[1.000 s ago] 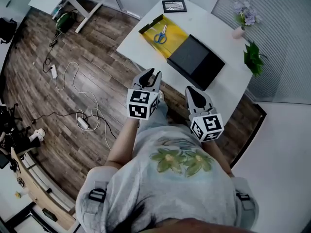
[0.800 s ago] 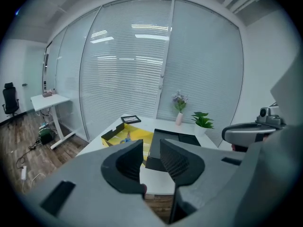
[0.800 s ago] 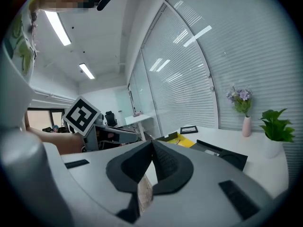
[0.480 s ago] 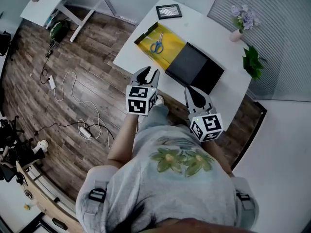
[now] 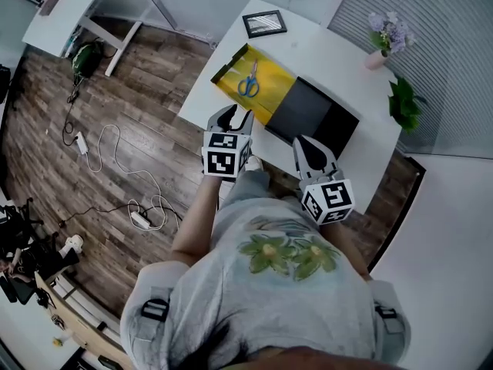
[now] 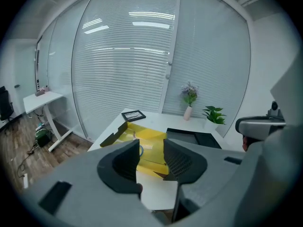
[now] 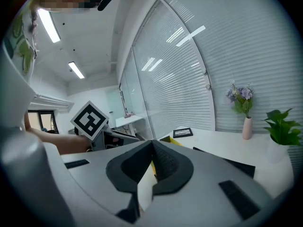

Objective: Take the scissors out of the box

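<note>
At the bottom of the head view, a person in a grey shirt with a green leaf print stands on a wood floor (image 5: 139,145) and holds a gripper in each hand, each with a cube of square markers. The left gripper (image 5: 233,116) points forward and down at the near edge of a white tabletop (image 5: 323,52). Its jaws stand wide apart and have just been opening; its own view shows the left gripper (image 6: 151,145) empty, with only the tabletop and the box seen through the gap. The right gripper (image 5: 306,143) is just beside it, also short of the tabletop's near edge. In its own view the right gripper (image 7: 152,143) has its jaw tips closed together on nothing. Just beyond the left gripper, near the tabletop's near left corner, lies an open yellow box (image 5: 273,91). The scissors (image 5: 248,82), with blue handles, lie flat inside it, untouched. A flat black lid (image 5: 312,114) lies touching the box's right side. At the far left corner is a small dark picture frame (image 5: 264,23). Along the far edge stands a pink vase of purple flowers (image 5: 381,41), and a green plant (image 5: 404,99) is at the far right corner. Left of the tabletop, white cables (image 5: 115,141) loop across the floor.
</note>
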Action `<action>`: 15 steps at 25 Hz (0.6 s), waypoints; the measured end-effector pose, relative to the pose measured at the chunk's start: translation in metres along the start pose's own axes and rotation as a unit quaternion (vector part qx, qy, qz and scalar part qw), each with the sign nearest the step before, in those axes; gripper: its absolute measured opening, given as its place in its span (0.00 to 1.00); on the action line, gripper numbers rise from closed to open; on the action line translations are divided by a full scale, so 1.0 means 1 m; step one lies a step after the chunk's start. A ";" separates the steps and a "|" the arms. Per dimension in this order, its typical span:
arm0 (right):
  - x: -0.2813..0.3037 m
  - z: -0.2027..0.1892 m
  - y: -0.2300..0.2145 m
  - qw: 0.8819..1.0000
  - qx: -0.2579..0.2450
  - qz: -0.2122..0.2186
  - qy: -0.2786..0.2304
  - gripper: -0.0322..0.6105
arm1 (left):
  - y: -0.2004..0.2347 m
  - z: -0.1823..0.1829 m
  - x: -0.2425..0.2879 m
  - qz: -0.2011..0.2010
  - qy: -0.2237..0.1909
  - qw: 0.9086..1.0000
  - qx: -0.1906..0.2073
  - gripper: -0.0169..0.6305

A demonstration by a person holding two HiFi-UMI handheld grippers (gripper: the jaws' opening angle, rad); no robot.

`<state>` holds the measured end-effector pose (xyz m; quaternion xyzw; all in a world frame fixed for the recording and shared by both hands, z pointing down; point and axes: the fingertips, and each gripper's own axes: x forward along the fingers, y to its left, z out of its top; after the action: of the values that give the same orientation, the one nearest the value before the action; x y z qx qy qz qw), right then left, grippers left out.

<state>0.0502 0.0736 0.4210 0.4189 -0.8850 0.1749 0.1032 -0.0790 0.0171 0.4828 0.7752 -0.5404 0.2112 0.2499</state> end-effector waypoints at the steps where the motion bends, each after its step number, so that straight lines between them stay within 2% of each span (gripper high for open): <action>1: 0.004 0.000 -0.001 1.000 0.001 -0.003 0.001 0.06 | 0.004 0.000 0.004 -0.001 0.004 1.000 -0.001 0.24; 6: 0.025 0.001 -0.005 1.000 0.010 -0.019 0.006 0.06 | 0.020 -0.005 0.029 -0.001 0.037 0.999 0.023 0.24; 15: 0.051 -0.003 -0.015 0.998 0.022 -0.046 0.024 0.06 | 0.037 -0.021 0.083 -0.007 0.081 0.996 0.031 0.24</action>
<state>0.0304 0.0300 0.4436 0.4573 -0.8580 0.1991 0.1230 -0.0880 -0.0412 0.5551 0.7668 -0.5060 0.2883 0.2699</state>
